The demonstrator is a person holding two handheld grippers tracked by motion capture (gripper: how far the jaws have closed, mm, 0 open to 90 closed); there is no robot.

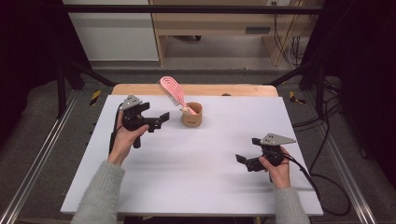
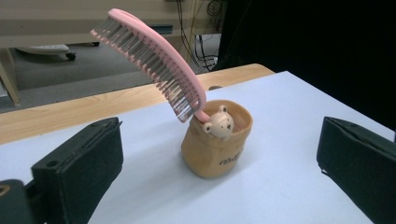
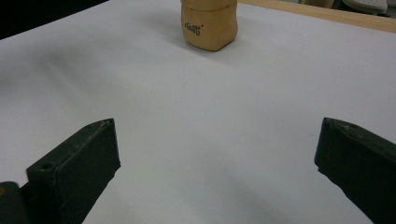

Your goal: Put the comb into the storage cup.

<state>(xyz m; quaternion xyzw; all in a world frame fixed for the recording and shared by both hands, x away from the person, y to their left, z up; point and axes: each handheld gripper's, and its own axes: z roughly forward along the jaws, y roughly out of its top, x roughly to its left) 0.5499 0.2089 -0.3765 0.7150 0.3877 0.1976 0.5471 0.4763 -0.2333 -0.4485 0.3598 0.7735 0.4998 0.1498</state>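
You are holding the left gripper (image 1: 159, 120) just beside the little tan cup (image 1: 192, 115) with its jaws wide apart — it is pointing right at the cup, so it looks ready to reach in. The pink comb (image 2: 154, 63) is standing in that cup, leaning back over the rim. Your right gripper (image 1: 243, 161) is waiting well apart on the white table (image 1: 196, 163) — jaws apart too, gripping nothing.

A cup (image 1: 192, 115) stands on the desk (image 1: 201, 163) in the upper middle of the high view, with a brush (image 1: 172, 89) in it leaning to the upper left. The left tongs (image 1: 159, 120) sit just left of the cup. The right tongs (image 1: 243, 160) sit at lower right, well apart.
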